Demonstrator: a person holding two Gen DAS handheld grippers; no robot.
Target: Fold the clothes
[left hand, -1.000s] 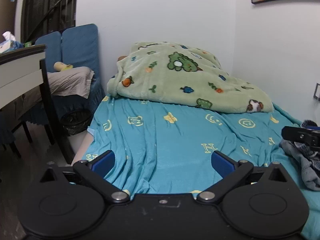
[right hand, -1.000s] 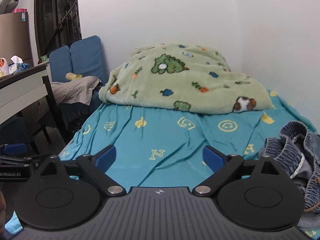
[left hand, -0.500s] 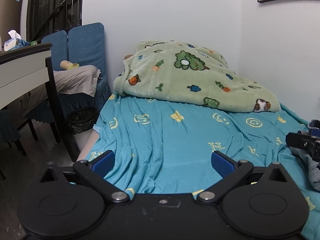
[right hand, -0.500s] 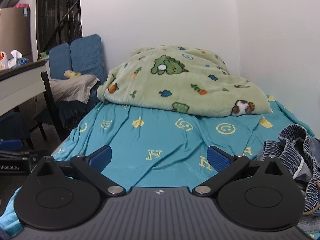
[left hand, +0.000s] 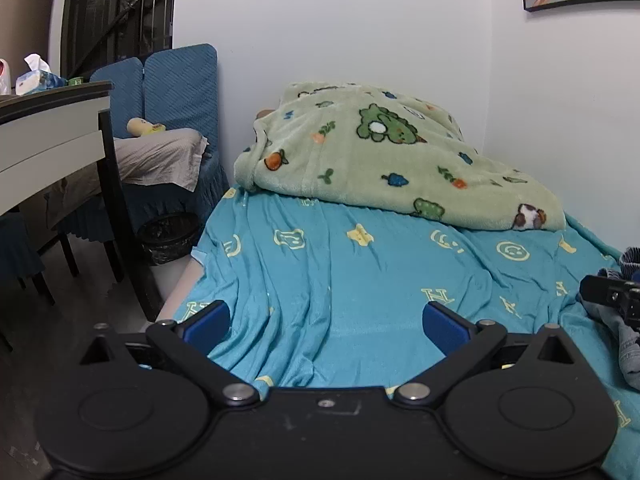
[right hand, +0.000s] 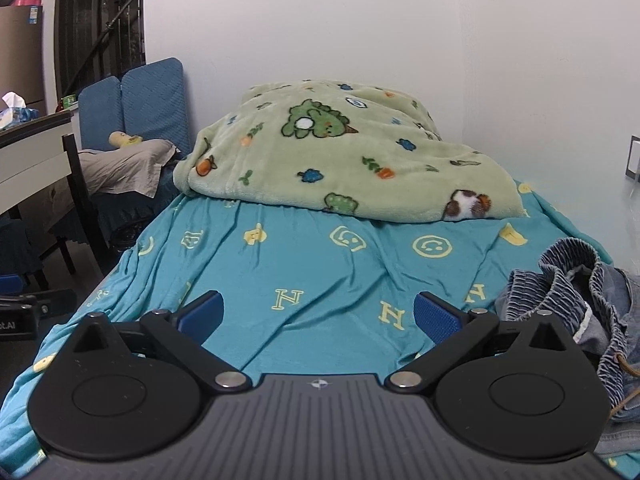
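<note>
A crumpled pair of blue denim shorts with an elastic waistband lies on the right side of the bed; part of it shows in the left wrist view. My right gripper is open and empty, over the teal sheet to the left of the shorts. My left gripper is open and empty, over the near left part of the bed. The right gripper's body shows at the right edge of the left wrist view.
The bed has a teal sheet with yellow letters and faces. A green cartoon blanket is bunched at the far end against the wall. A dark desk, blue chairs and a black bin stand left of the bed.
Both grippers have drawn back and shifted a little to the left, so the bed and blanket look farther away. The jaws stayed open. The shorts have not moved.
</note>
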